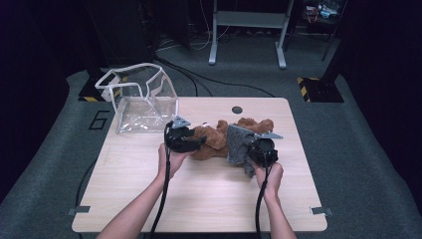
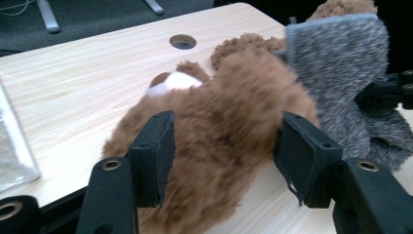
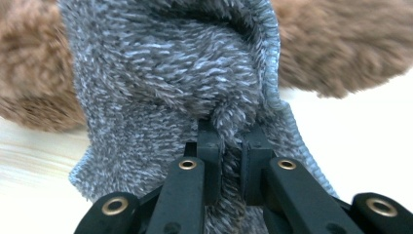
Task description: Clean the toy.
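1. Brown plush makes up the teddy bear [image 1: 215, 141], which lies on the wooden table [image 1: 199, 199] just right of the clear plastic bag [image 1: 142, 102]; this layout comes from the high view, where both of the person's forearms come in from below.
2. Left of the bear in that view sits the left gripper [image 1: 185, 139], and the right gripper [image 1: 261, 149] is at the bear's other side, against a grey fleece cloth [image 1: 239, 144].
3. Seen along the left gripper [image 2: 226, 156], the fingers [image 2: 156, 156] stand apart on either side of the bear [image 2: 219, 126]. The left one lies against the fur, while the right one stands just off it, so nothing is clamped.
4. That view also shows a white patch [image 2: 174, 82] on the bear and a round hole [image 2: 182, 42] in the table beyond it.
5. Closer in, the right gripper [image 3: 233, 146] has its fingers closed on a bunched fold of the cloth [image 3: 160, 78], with bear fur behind it on both sides.
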`<state>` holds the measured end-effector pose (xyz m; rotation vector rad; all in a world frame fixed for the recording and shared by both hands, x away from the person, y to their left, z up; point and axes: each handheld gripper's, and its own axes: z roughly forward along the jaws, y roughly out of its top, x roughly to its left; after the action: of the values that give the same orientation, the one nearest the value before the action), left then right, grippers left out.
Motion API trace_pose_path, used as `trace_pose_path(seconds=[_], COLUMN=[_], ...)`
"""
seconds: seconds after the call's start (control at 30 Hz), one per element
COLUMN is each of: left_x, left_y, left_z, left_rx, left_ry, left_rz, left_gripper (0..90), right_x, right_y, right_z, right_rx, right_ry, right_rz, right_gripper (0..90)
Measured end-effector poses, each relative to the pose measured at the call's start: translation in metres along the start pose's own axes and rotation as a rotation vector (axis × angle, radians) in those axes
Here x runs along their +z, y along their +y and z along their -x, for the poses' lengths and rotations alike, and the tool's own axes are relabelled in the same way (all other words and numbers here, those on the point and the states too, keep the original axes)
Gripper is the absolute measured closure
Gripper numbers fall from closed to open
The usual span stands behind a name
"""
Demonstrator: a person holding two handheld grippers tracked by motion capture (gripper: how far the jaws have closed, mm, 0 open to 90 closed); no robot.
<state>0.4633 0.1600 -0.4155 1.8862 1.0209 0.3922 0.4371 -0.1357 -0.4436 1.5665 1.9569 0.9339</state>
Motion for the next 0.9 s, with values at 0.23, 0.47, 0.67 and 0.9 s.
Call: trace_pose_path(seconds=[0.23, 0.47, 0.67, 0.9], left_x=[0.002, 0.014, 0.021, 0.022], left_y=[-0.007, -0.011, -0.012, -0.012], left_z=[-0.015, -0.022, -0.020, -0.021], left_rx=[-0.018, -0.046, -0.041, -0.047], left_ry=[0.036, 0.013, -0.011, -0.026], left_rz=[-0.037, -0.073, -0.081, -0.094], left_gripper=[40.2, 51.4, 63.5, 63.7], right_x=[-0.003, -0.007, -0.008, 0.014], right_y=[-0.011, -0.031, -0.033, -0.026], right_z=[0.010, 0.025, -0.001, -0.048], right_rx=[-0.012, 0.019, -0.074, -0.204], right_ry=[-0.024, -0.059, -0.012, 0.068], right_rz=[-0.015, -0.020, -0.034, -0.087], right_gripper=[81.9, 81.9, 81.9, 81.9])
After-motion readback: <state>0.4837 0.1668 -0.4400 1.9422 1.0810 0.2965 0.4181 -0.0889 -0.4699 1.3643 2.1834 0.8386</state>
